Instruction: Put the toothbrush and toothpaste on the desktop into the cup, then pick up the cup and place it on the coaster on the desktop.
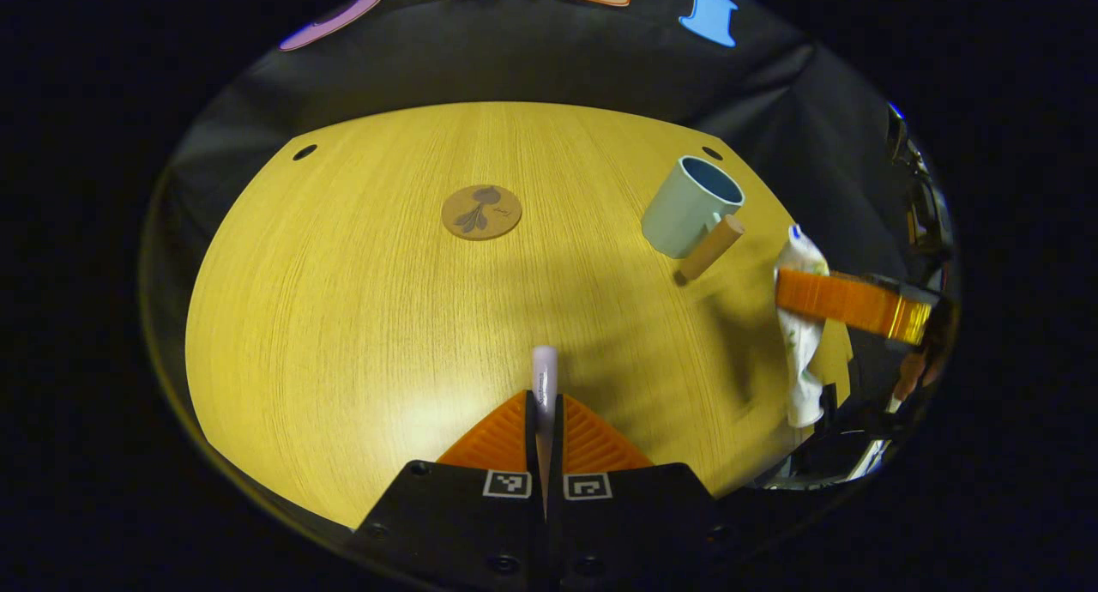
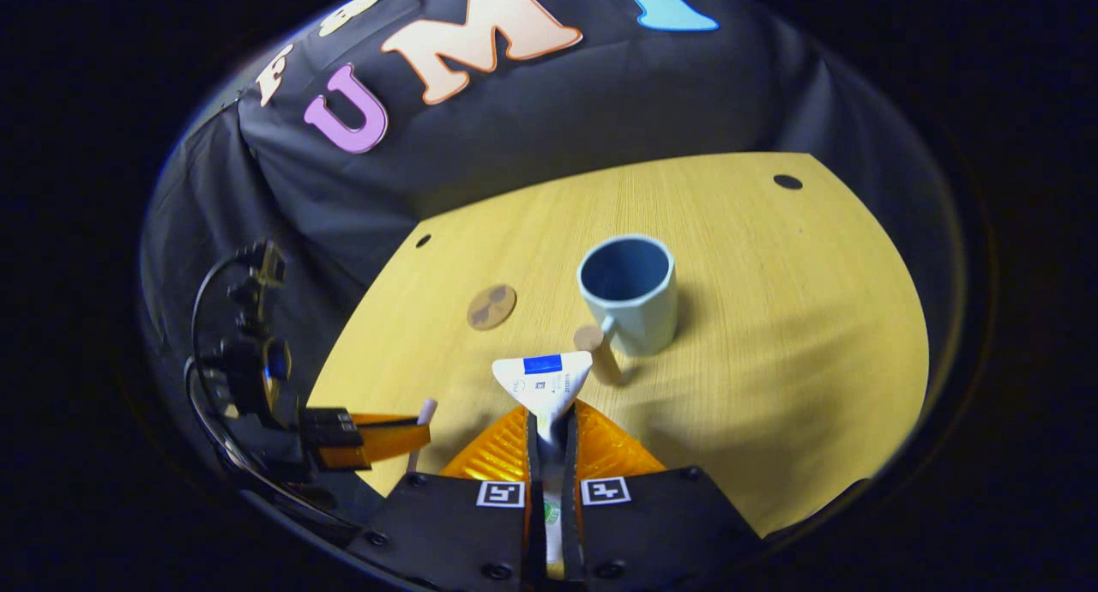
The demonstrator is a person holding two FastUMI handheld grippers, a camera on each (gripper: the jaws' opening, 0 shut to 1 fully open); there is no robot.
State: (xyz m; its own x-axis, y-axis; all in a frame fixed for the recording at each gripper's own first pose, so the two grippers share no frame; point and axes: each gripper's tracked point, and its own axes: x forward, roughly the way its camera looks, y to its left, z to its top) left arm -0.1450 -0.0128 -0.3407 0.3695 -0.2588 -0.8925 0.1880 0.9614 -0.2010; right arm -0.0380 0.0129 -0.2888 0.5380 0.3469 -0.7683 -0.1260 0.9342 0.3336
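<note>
Left gripper view, left to right: the coaster (image 1: 481, 212) is lying flat toward the far left-centre of the table (image 1: 343, 317), nothing sitting on it. At bottom centre your left tool (image 1: 545, 420) is pinching the toothbrush (image 1: 545, 377) between nearly closed fingers (image 1: 497, 437); the pale handle is sticking straight forward past the tips, held above the wood and pointing toward the far edge. Right of that, the cup (image 1: 690, 206) is standing upright near the far right corner, open mouth up, its wooden handle (image 1: 710, 249) angling toward you. Furthest right, your right tool (image 1: 845, 305) is coming in from the side, level, gripping the toothpaste (image 1: 802, 335), which is hanging roughly vertical, beside the table's right edge and near the cup but apart from it.

Right gripper view, left to right: your left tool (image 2: 386, 437) is showing at lower left with its cabled camera mount behind it, orange fingers reaching in level over the table's (image 2: 772, 317) near-left edge, the toothbrush (image 2: 425, 416) tip poking out of them. The coaster (image 2: 491, 306) is lying beyond that, well apart from the cup. At bottom centre your right tool (image 2: 551, 442) is clamping the toothpaste (image 2: 542, 377) with both fingers (image 2: 600, 446) drawn narrow on the tube; its flat crimped end is fanning out forward, aiming at the cup. The cup (image 2: 628, 292) is sitting just ahead and slightly right, interior looking empty, handle (image 2: 598, 352) facing the tube. You're holding both tools off the table, neither one over the cup mouth yet.
</note>
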